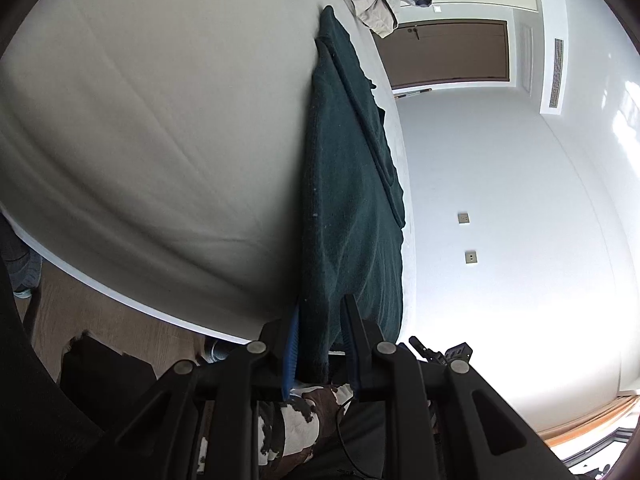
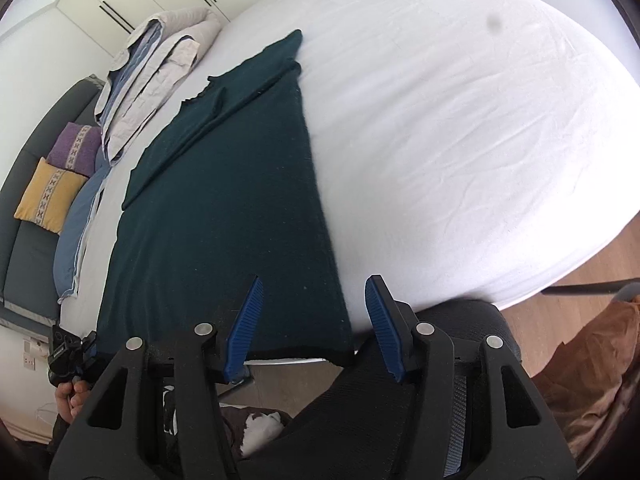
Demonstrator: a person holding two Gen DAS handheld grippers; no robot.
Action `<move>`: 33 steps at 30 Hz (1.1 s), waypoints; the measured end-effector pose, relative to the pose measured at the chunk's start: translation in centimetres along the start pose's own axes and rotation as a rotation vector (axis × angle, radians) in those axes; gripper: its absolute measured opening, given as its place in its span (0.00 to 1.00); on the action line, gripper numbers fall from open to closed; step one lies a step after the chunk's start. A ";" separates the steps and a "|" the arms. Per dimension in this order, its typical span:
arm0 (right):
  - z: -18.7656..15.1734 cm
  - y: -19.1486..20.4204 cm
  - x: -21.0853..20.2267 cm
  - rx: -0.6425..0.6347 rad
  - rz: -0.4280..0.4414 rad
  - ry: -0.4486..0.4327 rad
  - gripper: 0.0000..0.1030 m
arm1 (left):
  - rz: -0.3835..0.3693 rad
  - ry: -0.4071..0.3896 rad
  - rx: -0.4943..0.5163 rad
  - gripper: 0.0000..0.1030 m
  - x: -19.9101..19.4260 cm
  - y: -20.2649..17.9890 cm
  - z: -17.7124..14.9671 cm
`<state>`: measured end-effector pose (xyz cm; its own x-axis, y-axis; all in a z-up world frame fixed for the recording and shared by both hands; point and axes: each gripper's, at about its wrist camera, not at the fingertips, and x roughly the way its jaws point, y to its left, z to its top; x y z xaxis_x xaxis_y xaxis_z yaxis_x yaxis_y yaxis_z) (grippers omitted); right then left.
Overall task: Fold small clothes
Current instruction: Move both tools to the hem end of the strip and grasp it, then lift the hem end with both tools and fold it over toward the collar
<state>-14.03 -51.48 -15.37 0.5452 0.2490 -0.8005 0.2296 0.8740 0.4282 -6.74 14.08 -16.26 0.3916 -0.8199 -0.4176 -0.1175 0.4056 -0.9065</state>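
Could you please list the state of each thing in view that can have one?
Left gripper: shut on the sweater's near hem.
Right gripper: open, holding nothing.
Green sweater: lying flat on the bed, sleeve folded across.
Beige clothes: folded, stacked.

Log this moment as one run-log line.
left tool: shut on dark green garment hem | right tool: open, above near corner | garment flat on bed
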 end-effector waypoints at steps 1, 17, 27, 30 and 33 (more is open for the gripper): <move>-0.3 -0.1 0.3 0.003 -0.008 0.013 0.50 | 0.012 0.006 0.004 0.18 0.3 -0.1 0.0; -2.0 1.6 4.5 -0.173 -0.098 0.205 0.18 | 0.198 -0.017 0.144 0.08 -0.4 -1.1 0.0; -3.2 2.2 2.2 -0.134 -0.010 0.109 0.05 | 0.273 -0.034 0.261 0.07 -1.2 -2.7 -0.4; -3.0 2.2 0.9 -0.098 0.052 0.066 0.05 | 0.276 -0.038 0.289 0.07 -1.3 -3.3 -0.4; -2.8 2.1 -0.2 -0.068 0.099 0.034 0.05 | 0.273 -0.037 0.299 0.06 -1.2 -3.7 -0.5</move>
<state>-15.90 -48.48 -15.48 0.5344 0.3481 -0.7702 0.1204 0.8706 0.4771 -7.27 13.36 -12.43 0.4155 -0.6530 -0.6332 0.0465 0.7104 -0.7022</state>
